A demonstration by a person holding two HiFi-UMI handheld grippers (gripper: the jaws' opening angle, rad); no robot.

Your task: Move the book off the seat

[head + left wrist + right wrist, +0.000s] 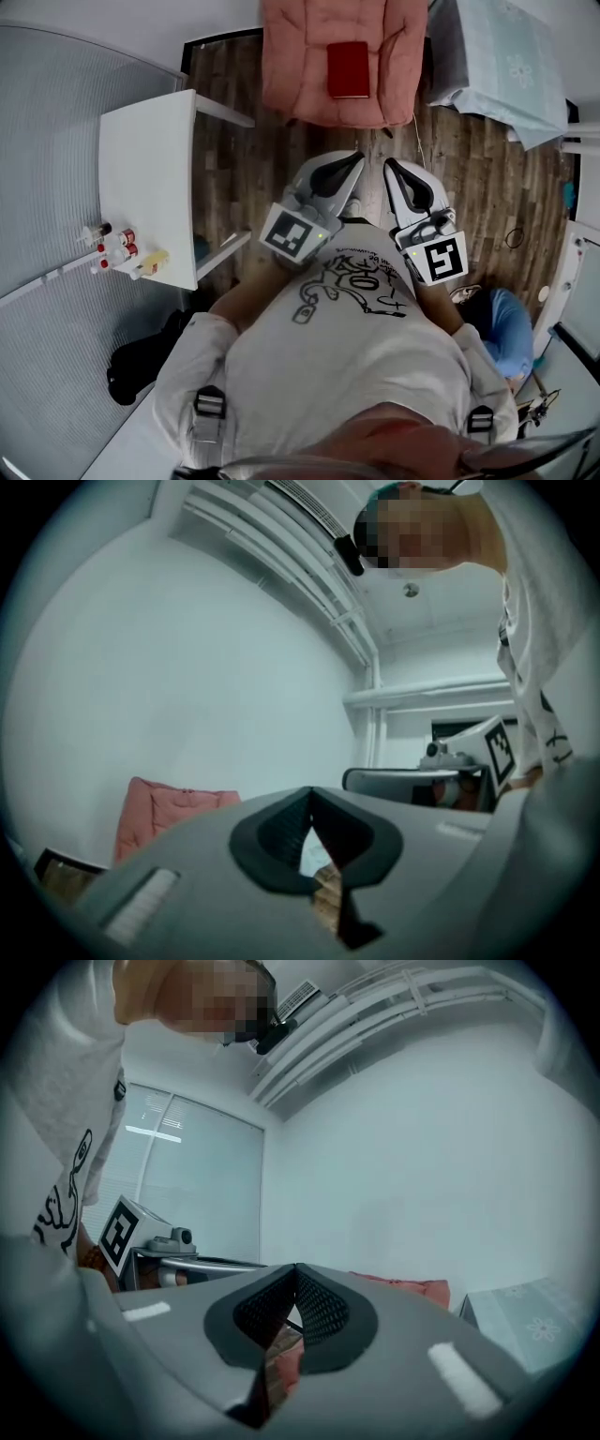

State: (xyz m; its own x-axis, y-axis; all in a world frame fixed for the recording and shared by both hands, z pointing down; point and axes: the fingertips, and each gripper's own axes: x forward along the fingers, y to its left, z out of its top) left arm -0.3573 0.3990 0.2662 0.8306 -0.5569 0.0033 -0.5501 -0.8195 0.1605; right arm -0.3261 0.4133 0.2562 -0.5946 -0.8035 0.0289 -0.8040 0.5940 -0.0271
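- The book point(348, 69) is a closed, dark red rectangle with a plain cover; a thin pale strip of page edge shows along its near side.
- It lies flat near the middle of the pink quilted seat point(300, 56), which stands on the wood floor point(487, 178) at the top of the head view.
- The left gripper point(349, 161) has its 2 jaws closed tip to tip with nothing between them. Its own view point(310, 794) shows the black pads meeting at a point.
- The right gripper point(392, 167) is also closed and empty, its ribbed pads together in its own view point(295, 1269).
- Both grippers are held side by side in front of the person's white T-shirt point(347, 347). They point toward the seat and are well apart from the book.
- A white table point(150, 169) stands to the left and carries several small bottles point(117, 248) near its near edge.
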